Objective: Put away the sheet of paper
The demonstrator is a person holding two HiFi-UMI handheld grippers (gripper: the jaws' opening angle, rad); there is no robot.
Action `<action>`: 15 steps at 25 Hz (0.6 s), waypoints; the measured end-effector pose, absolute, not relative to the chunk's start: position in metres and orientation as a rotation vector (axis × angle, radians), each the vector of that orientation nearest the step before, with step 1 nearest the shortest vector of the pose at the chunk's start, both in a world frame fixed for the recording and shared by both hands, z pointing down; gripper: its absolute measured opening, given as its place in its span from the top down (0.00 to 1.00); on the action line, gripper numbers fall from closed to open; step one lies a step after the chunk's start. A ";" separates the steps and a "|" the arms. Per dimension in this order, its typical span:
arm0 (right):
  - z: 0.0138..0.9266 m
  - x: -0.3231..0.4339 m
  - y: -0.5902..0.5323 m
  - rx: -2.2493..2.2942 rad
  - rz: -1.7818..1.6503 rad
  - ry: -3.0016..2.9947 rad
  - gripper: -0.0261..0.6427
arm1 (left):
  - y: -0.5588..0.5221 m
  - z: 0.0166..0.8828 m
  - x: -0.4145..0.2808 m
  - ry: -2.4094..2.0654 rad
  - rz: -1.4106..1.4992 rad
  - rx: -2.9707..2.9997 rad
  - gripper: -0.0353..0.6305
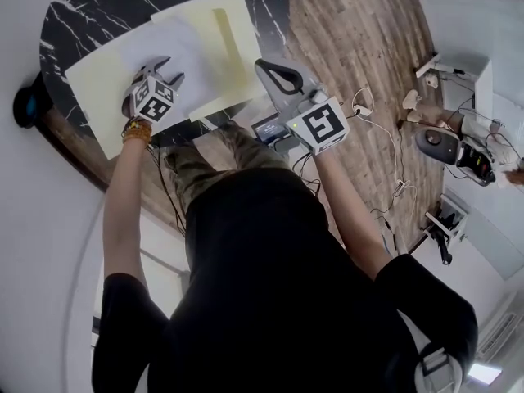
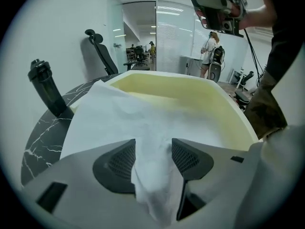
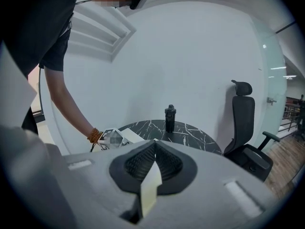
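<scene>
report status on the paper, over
Left gripper shut on white sheet. Right gripper shut on yellow folder edge. Sheet atop folder, not in. Bottle stands clear.

No word, brand or number can be read anywhere. The cubes on the left tool (image 1: 170,70) and the right tool (image 1: 270,70) carry only black-and-white square marker patterns.

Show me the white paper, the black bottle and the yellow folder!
white paper (image 2: 109,113): left gripper view, on its flat middle.
black bottle (image 3: 170,120): right gripper view, on its body.
yellow folder (image 1: 243,35): head view, on its uncovered right part.
</scene>
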State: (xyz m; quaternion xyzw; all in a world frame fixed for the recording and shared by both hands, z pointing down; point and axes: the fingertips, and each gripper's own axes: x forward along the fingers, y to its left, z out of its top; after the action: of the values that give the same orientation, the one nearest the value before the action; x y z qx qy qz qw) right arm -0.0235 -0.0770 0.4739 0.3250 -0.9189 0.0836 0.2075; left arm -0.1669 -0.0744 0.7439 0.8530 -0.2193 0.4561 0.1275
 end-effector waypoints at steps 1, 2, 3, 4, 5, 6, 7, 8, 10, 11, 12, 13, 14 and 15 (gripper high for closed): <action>0.474 -0.023 -0.077 0.904 0.228 -2.558 0.96 | -0.075 0.744 -0.163 -0.633 1.329 2.478 0.57; 0.473 -0.022 -0.077 0.903 0.224 -2.559 0.96 | -0.075 0.744 -0.160 -0.631 1.330 2.471 0.57; 0.472 -0.022 -0.077 0.902 0.221 -2.561 0.96 | -0.076 0.744 -0.156 -0.628 1.328 2.464 0.57; 0.472 -0.022 -0.076 0.901 0.218 -2.563 0.96 | -0.076 0.744 -0.152 -0.626 1.325 2.456 0.57; 0.472 -0.022 -0.076 0.901 0.217 -2.565 0.96 | -0.077 0.745 -0.148 -0.622 1.323 2.448 0.57; 0.472 -0.022 -0.075 0.901 0.218 -2.567 0.96 | -0.077 0.746 -0.145 -0.617 1.322 2.441 0.57; 0.472 -0.021 -0.074 0.902 0.218 -2.568 0.96 | -0.078 0.747 -0.141 -0.612 1.321 2.436 0.57; 0.473 -0.021 -0.074 0.903 0.216 -2.569 0.96 | -0.079 0.747 -0.137 -0.608 1.319 2.431 0.57; 0.474 -0.019 -0.072 0.907 0.213 -2.570 0.96 | -0.081 0.749 -0.131 -0.605 1.317 2.422 0.57; 0.475 -0.019 -0.071 0.911 0.213 -2.571 0.96 | -0.082 0.750 -0.128 -0.605 1.319 2.420 0.57; 0.475 -0.017 -0.071 0.915 0.213 -2.571 0.96 | -0.084 0.750 -0.126 -0.606 1.321 2.418 0.57; 0.475 -0.016 -0.070 0.919 0.214 -2.571 0.96 | -0.085 0.750 -0.123 -0.605 1.323 2.417 0.57; 0.475 -0.014 -0.069 0.924 0.216 -2.570 0.96 | -0.086 0.750 -0.120 -0.602 1.325 2.418 0.57; 0.475 -0.012 -0.068 0.931 0.219 -2.569 0.96 | -0.087 0.750 -0.117 -0.596 1.328 2.420 0.57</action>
State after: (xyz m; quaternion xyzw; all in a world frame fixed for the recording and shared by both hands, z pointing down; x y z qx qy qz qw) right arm -0.0122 -0.0683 0.4752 0.3329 -0.9184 0.0783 0.1987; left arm -0.1171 -0.0869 0.7501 0.8462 -0.2083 0.4644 0.1579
